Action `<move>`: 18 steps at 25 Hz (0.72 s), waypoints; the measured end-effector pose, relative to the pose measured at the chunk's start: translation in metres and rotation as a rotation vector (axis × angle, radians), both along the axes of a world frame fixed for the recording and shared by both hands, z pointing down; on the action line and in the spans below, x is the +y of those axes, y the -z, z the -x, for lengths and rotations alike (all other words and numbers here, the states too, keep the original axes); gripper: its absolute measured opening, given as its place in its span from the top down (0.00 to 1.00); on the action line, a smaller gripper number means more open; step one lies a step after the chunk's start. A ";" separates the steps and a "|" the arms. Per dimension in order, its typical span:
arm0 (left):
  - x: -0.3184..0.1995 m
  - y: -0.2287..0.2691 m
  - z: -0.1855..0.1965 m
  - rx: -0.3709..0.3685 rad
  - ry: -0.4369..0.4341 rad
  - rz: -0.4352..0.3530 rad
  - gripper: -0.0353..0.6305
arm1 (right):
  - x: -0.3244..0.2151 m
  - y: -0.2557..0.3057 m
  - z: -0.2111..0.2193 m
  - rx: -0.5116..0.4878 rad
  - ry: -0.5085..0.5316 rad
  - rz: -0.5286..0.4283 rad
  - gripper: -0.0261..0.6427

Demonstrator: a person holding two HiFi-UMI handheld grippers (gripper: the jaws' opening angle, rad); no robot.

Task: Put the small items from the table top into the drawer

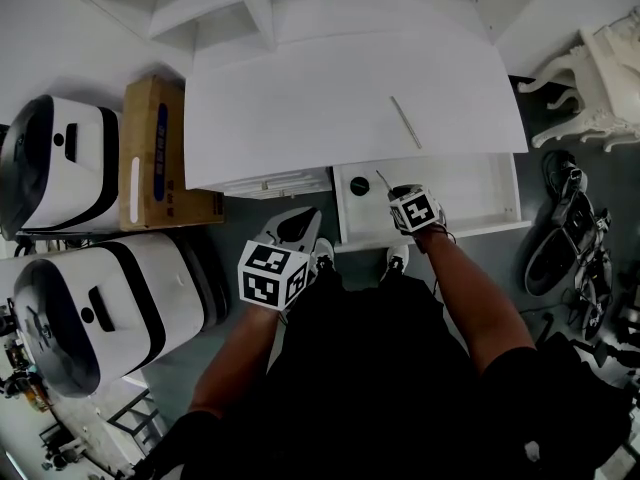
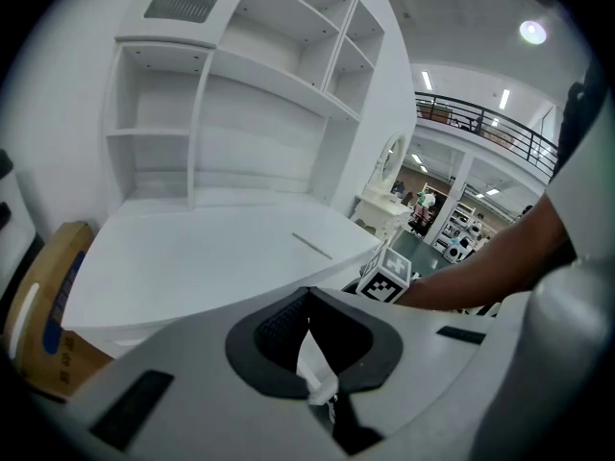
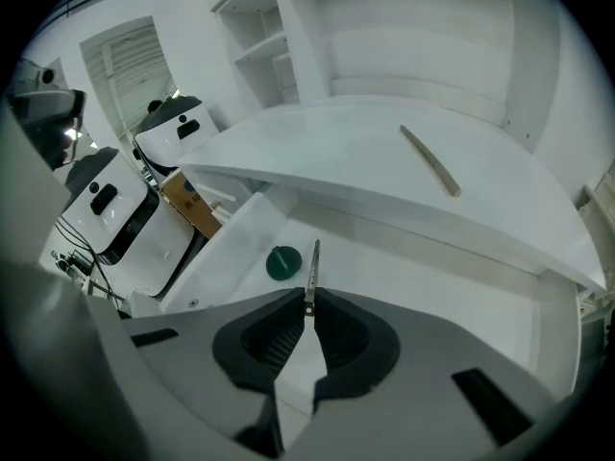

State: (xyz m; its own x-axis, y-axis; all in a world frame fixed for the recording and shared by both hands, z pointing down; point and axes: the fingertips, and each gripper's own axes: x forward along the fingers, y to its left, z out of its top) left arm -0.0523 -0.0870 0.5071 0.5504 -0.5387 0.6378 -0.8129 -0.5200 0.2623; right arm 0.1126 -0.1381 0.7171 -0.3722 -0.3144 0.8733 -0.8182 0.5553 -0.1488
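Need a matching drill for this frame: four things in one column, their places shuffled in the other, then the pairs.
Things:
1. thin pale stick
2. dark green round disc
3. thin grey metal strip
4. brown cardboard box

Places:
a. clamped in the right gripper
b. inside the open white drawer
c. lying on the white desk top
d. beside the desk, on the person's left

Pairs: 1-c, 2-b, 3-a, 4-d

Closed right tongs (image 3: 309, 303) pinching thin metal strip (image 3: 313, 267), open drawer (image 3: 432, 281) below, green disc (image 3: 283, 262) inside, stick (image 3: 430, 161) on tabletop (image 3: 327, 152)
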 end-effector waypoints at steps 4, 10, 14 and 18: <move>0.002 -0.001 0.005 -0.007 0.014 0.004 0.94 | -0.006 -0.016 -0.002 0.041 -0.007 0.018 0.89; 0.004 -0.002 0.014 -0.020 0.033 0.015 0.94 | -0.012 -0.032 -0.005 0.074 -0.006 0.038 0.89; 0.005 -0.004 0.015 -0.026 0.039 0.025 0.94 | -0.008 -0.045 -0.007 0.103 0.014 0.084 0.89; 0.004 -0.005 0.016 -0.031 0.044 0.033 0.94 | -0.006 -0.053 -0.004 0.099 0.019 0.112 0.89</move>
State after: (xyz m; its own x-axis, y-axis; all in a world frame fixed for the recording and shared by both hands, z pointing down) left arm -0.0680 -0.0826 0.5122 0.5062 -0.5406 0.6719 -0.8429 -0.4748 0.2531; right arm 0.1166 -0.1444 0.7702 -0.2872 -0.2063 0.9354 -0.8213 0.5555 -0.1297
